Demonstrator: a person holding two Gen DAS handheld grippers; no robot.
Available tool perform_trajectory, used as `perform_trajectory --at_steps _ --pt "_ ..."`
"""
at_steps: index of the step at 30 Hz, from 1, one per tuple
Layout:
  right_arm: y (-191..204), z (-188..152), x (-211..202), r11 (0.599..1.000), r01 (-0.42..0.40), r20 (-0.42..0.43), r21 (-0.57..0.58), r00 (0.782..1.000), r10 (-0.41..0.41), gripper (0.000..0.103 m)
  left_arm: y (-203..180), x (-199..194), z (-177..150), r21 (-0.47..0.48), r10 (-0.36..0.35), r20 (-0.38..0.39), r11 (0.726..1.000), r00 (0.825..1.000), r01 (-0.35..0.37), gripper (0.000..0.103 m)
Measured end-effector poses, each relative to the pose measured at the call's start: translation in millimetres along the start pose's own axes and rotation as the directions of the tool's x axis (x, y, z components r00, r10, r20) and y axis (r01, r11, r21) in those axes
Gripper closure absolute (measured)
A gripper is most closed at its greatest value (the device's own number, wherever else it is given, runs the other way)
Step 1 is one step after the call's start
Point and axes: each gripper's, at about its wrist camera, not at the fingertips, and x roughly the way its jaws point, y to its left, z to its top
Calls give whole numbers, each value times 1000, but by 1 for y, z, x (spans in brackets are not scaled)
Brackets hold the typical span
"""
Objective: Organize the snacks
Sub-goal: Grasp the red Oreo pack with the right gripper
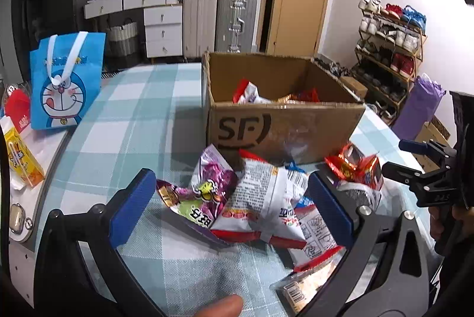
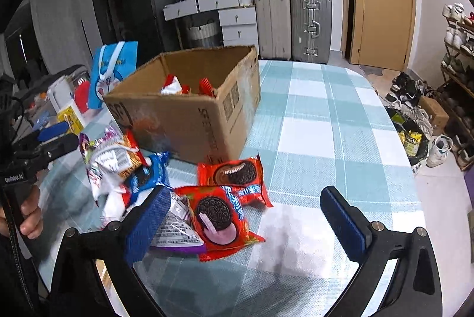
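Grippers: left gripper (image 1: 231, 210) and right gripper (image 2: 246, 225) both hung wide open with nothing between the pads, nearest the lens.
Box: cardboard box (image 1: 284, 127) was stiff and open-topped, already holding a few packets.
Snack pile: loose on the checked tablecloth (image 2: 326, 115), right in front of the box.
Chip bag (image 1: 263, 198): puffy, light, crinkly, probably slippery; I'd pinch a sealed edge.
Red cookie pack (image 2: 219, 219): small, crushable biscuits, so grab the crimped end softly.

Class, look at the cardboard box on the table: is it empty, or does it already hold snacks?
Not empty. The open-topped cardboard box already holds a few snack packets, visible above its front wall; how full it is cannot be told.
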Motion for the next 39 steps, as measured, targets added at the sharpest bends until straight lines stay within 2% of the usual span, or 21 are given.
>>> perform_trajectory --at_steps 5,13,17,25,31,39 --pt "1 -3 9 999 37 -36 3 999 -37 0 -7 7 -3 25 2 -25 1000 1000 -1 1" --pt "0 -6 17 1000 12 -54 4 998 -12 0 -13 17 -5 35 2 -56 999 998 0 1" --pt "-3 -8 23 1000 22 -72 12 997 -21 0 -12 18 -5 39 3 -58 999 998 -1 1" --pt "0 -12 35 1000 -9 -103 18 995 11 1 -12 19 -6 40 5 -62 999 998 -2 1" --pt "-9 -15 42 998 -7 -123 70 992 15 2 -11 23 -8 38 6 -70 999 998 -3 1" --pt "-10 -15 46 996 -31 -135 86 990 42 11 -9 28 -11 40 13 -80 999 997 -9 1"
